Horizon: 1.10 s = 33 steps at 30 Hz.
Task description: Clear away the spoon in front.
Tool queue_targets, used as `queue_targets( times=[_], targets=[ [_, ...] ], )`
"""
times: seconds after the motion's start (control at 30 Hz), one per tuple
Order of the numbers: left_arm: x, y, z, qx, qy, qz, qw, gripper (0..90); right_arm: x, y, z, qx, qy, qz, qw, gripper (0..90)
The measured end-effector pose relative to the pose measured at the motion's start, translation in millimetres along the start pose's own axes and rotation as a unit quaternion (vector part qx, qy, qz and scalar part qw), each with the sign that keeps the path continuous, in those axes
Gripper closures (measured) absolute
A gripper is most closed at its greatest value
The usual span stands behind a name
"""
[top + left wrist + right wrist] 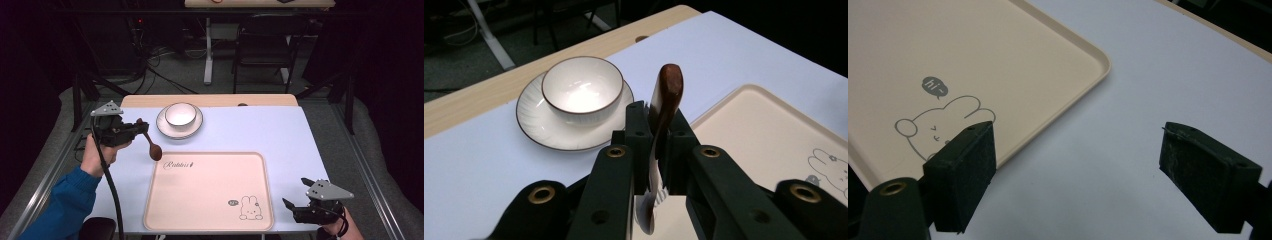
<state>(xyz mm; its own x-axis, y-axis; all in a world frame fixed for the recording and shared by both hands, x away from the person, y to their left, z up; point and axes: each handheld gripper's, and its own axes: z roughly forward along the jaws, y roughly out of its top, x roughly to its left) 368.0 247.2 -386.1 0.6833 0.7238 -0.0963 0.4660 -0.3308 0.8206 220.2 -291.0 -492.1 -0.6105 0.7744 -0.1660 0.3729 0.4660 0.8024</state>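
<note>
I have one spoon [152,145] clamped in my left tongs [141,129], at the left of the high view, raised above the desk [280,135]. Its long axis slants from the tongs down and to the right in that frame, with the brown bowl end lowest, hanging just off the upper left corner of the tray [210,220]. In the left gripper view the spoon [664,100] stands edge-on between the black jaws, its brown end sticking up past the tips toward the top middle of the frame and its pale handle running down between them to the bottom edge.

My left hand [95,152] grips the tool from below and to the left, the blue sleeve [62,200] coming in from the bottom left corner; the tongs point right, roughly level, toward the plate [164,129].

My right tongs [295,205] sit low in the bottom right of the high view, beside the tray's right edge, pointing left. In the right gripper view they [1075,175] stand wide apart with nothing between them, over the bare desk next to the tray's rabbit corner.

Count: one spoon, one bowl [180,114] sitting on one plate at upper centre, one tray, two tongs.
</note>
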Motion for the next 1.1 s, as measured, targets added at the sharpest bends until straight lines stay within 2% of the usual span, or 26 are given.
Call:
queue_targets(
  times=[0.2,0.27,0.43,0.67,0.87,1.07,1.1],
  targets=[
    [-4.3,-6.5,0.1,0.015,-0.020,-0.005,0.9997,84.6,0.1,0.1,0.2,0.001,0.001,-0.003,1.0000,14.2],
    [-6.0,-7.6,1.1,0.023,-0.024,0.000,0.9995,84.6,0.0,0.1,0.2,0.001,0.001,-0.003,1.0000,14.2],
    [-10.7,-10.4,5.7,0.038,-0.041,-0.001,0.9984,84.5,0.2,0.2,0.4,0.002,0.002,-0.004,1.0000,14.2],
    [-16.6,-15.5,10.2,0.059,-0.056,0.003,0.9967,84.6,0.2,0.4,0.7,0.003,0.001,-0.003,1.0000,14.2],
    [-18.9,-20.0,17.0,0.089,-0.082,0.000,0.9926,84.5,0.3,0.3,0.4,0.003,0.001,-0.004,1.0000,14.2],
    [-18.4,-27.0,28.4,0.113,-0.098,-0.007,0.9888,84.4,-0.1,0.0,0.4,0.002,0.002,-0.003,1.0000,14.2],
    [-18.4,-28.2,30.4,0.116,-0.094,-0.011,0.9887,84.4,0.0,0.1,0.4,0.002,0.002,-0.004,1.0000,14.2]
  ],
)
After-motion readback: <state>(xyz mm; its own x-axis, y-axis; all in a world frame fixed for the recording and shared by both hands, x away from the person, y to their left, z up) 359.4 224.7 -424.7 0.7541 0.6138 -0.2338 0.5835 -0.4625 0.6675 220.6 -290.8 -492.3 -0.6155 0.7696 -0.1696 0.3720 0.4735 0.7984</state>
